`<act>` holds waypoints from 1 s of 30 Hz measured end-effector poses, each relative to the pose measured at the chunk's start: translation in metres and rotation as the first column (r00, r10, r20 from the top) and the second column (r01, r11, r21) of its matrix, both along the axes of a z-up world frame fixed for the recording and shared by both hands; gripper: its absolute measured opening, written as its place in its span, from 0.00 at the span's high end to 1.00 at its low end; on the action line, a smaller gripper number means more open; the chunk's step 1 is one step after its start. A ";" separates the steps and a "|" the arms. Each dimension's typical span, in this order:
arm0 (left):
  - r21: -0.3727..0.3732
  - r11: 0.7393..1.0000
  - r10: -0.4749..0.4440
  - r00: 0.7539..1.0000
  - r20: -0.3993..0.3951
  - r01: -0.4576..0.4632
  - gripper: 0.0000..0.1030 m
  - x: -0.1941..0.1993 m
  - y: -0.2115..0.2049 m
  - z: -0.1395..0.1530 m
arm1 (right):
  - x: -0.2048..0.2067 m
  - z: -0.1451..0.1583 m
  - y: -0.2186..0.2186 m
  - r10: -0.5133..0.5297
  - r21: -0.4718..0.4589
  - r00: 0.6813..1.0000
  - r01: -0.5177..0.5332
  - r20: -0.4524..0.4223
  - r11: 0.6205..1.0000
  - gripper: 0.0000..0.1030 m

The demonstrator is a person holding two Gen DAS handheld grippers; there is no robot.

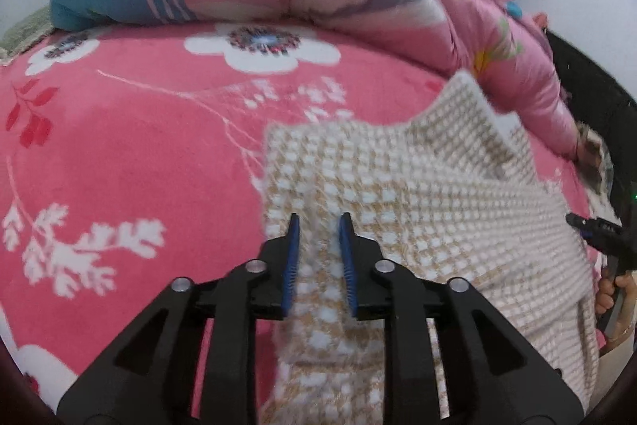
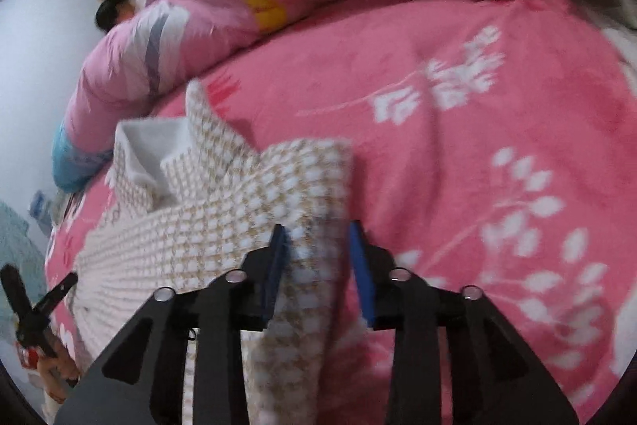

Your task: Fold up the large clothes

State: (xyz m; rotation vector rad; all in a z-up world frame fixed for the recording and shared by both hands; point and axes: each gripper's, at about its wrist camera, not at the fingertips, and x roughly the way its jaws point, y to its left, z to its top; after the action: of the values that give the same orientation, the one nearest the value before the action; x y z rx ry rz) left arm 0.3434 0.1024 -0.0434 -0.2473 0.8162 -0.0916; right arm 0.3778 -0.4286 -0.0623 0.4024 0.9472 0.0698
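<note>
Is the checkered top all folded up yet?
Not yet. Done: the checked top is laid out on the pink flowered blanket, its collar at the far end. In hand: the left gripper and right gripper each have an edge of the top between their fingers; whether they pinch it is unclear. Left: it is still rumpled, with no neat fold showing.
</note>
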 end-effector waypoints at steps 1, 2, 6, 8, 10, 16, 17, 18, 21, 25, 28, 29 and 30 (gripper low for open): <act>0.005 1.000 0.002 0.999 0.036 -0.002 0.75 -0.006 0.002 0.009 | -0.006 0.010 0.000 -0.009 -0.023 1.000 0.009 0.021 1.000 0.68; 0.007 1.000 -0.010 0.997 0.072 0.009 0.74 -0.012 0.002 0.019 | -0.014 0.023 0.002 -0.005 -0.051 0.998 0.008 0.056 0.999 0.68; -0.009 0.992 -0.125 0.984 0.123 0.127 0.60 -0.020 -0.016 0.039 | -0.039 0.061 0.043 0.176 -0.111 0.969 -0.158 0.176 0.981 0.45; 0.014 0.985 -0.170 0.985 0.040 0.169 0.52 -0.010 -0.036 0.024 | -0.041 0.056 0.079 0.325 -0.156 0.934 -0.303 0.148 0.940 0.45; 0.091 0.983 -0.153 0.983 -0.104 0.162 0.47 0.004 -0.051 -0.007 | -0.035 0.035 0.105 0.395 -0.207 0.917 -0.376 0.058 0.903 0.41; 0.157 0.977 -0.137 0.988 -0.066 0.146 0.45 -0.007 -0.058 -0.007 | -0.013 -0.004 0.128 0.346 -0.289 0.930 -0.367 -0.120 0.884 0.36; 0.137 0.979 -0.149 0.988 -0.042 0.153 0.45 -0.009 -0.057 0.000 | -0.013 0.007 0.131 0.345 -0.273 0.933 -0.361 -0.105 0.892 0.36; 0.127 0.978 -0.163 0.986 -0.014 0.164 0.43 -0.009 -0.058 0.007 | -0.012 0.017 0.136 0.371 -0.242 0.926 -0.377 -0.071 0.894 0.36; 0.132 0.978 -0.167 0.986 0.015 0.164 0.35 0.002 -0.070 0.019 | 0.006 0.022 0.160 0.388 -0.246 0.920 -0.388 -0.048 0.888 0.36; 0.170 0.978 -0.093 0.985 -0.147 0.118 0.31 0.047 -0.081 -0.025 | 0.046 -0.029 0.181 0.366 -0.244 0.919 -0.393 -0.149 0.887 0.26; 0.192 0.977 -0.072 0.990 -0.122 0.095 0.29 0.039 -0.084 -0.014 | 0.046 -0.018 0.186 0.330 -0.265 0.930 -0.362 -0.161 0.893 0.26; 0.179 0.980 -0.071 0.990 -0.120 0.092 0.29 0.034 -0.082 -0.009 | 0.039 -0.009 0.188 0.316 -0.289 0.934 -0.352 -0.167 0.890 0.26; 0.160 0.983 -0.075 0.991 -0.108 0.091 0.29 0.026 -0.080 -0.001 | 0.031 -0.002 0.191 0.315 -0.297 0.935 -0.352 -0.164 0.888 0.26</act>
State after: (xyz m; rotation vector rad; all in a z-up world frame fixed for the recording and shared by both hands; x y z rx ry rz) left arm 0.3691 0.0222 -0.0439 -0.0622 0.9305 -0.0901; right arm 0.4092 -0.2377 -0.0644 -0.0653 1.1106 0.2059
